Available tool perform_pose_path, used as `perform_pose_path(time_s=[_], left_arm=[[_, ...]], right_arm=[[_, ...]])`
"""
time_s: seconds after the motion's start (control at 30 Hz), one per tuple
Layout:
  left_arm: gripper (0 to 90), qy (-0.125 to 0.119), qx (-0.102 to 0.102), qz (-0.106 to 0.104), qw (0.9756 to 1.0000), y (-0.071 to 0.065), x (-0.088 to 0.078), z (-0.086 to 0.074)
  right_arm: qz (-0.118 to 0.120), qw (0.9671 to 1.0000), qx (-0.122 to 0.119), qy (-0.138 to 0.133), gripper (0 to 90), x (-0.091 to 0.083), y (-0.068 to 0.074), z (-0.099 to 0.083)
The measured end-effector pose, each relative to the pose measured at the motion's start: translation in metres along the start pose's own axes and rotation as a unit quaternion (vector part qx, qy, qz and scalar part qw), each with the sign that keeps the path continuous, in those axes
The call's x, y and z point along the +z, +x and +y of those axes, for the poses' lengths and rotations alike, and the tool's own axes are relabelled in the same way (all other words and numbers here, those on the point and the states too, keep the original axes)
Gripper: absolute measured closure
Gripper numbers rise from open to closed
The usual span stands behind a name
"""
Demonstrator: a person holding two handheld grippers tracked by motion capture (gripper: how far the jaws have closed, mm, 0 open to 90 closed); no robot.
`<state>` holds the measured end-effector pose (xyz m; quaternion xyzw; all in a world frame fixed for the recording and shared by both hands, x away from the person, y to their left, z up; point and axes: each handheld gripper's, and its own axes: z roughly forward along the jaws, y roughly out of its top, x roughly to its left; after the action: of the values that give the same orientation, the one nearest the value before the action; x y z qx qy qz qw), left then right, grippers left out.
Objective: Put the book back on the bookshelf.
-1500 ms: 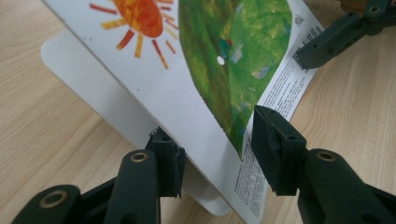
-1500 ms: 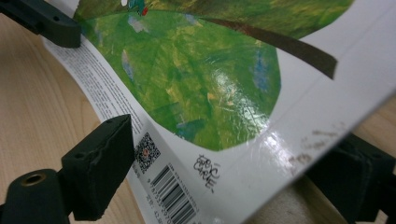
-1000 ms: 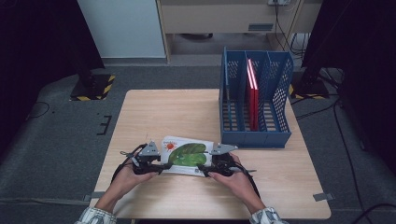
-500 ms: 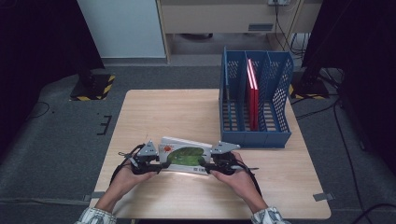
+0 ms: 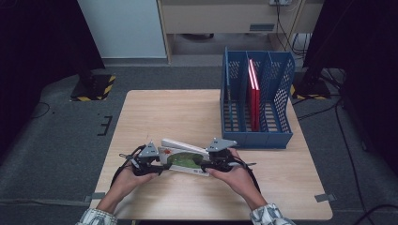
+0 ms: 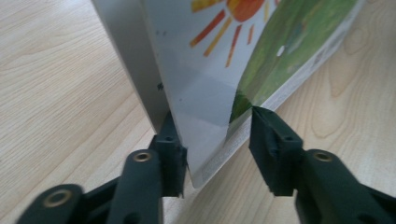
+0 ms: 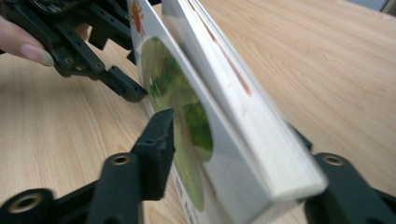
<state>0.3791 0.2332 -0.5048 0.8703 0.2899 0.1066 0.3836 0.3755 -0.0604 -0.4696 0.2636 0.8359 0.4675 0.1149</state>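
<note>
Left tongs (image 5: pixel 157 165): pinching the near-left corner of the picture book (image 5: pixel 184 158); one pad on the sun-printed cover, the other on the back, both pressed against it (image 6: pixel 219 154).

Right tongs (image 5: pixel 211 164): jaws astride the opposite end of the picture book, having just been closing; the left pad lies against the green cover, the right jaw is hidden behind the white page block (image 7: pixel 233 154).

Picture book: between the two tongs, tilted up on its long edge, cover toward the person, lower edge at or just above the bench (image 5: pixel 178 112); which, cannot be told.

Hands: one behind each pair of tongs, cables trailing back.

Blue file rack (image 5: pixel 256 101): beyond the right tongs, on the far right of the bench, three compartments.

Red book (image 5: pixel 254 98): upright in the rack's middle compartment.
</note>
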Motion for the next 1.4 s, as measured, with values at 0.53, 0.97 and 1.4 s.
perform_pose_path(time_s=[0.53,0.97,1.4], left_arm=[[17.8,-0.044,-0.053,0.036,0.9970,0.010,-0.006,0.001],[17.6,-0.052,-0.055,0.026,0.9968,0.008,-0.005,0.005],[30.8,-0.054,-0.053,0.009,0.9971,0.003,-0.004,0.009]], right_arm=[[0.010,0.9998,-0.017,0.004,51.4,0.002,0.007,0.006],[0.016,0.9994,-0.028,0.011,49.8,0.008,0.013,0.014],[0.029,0.9986,-0.037,0.026,50.3,0.016,0.013,0.026]])
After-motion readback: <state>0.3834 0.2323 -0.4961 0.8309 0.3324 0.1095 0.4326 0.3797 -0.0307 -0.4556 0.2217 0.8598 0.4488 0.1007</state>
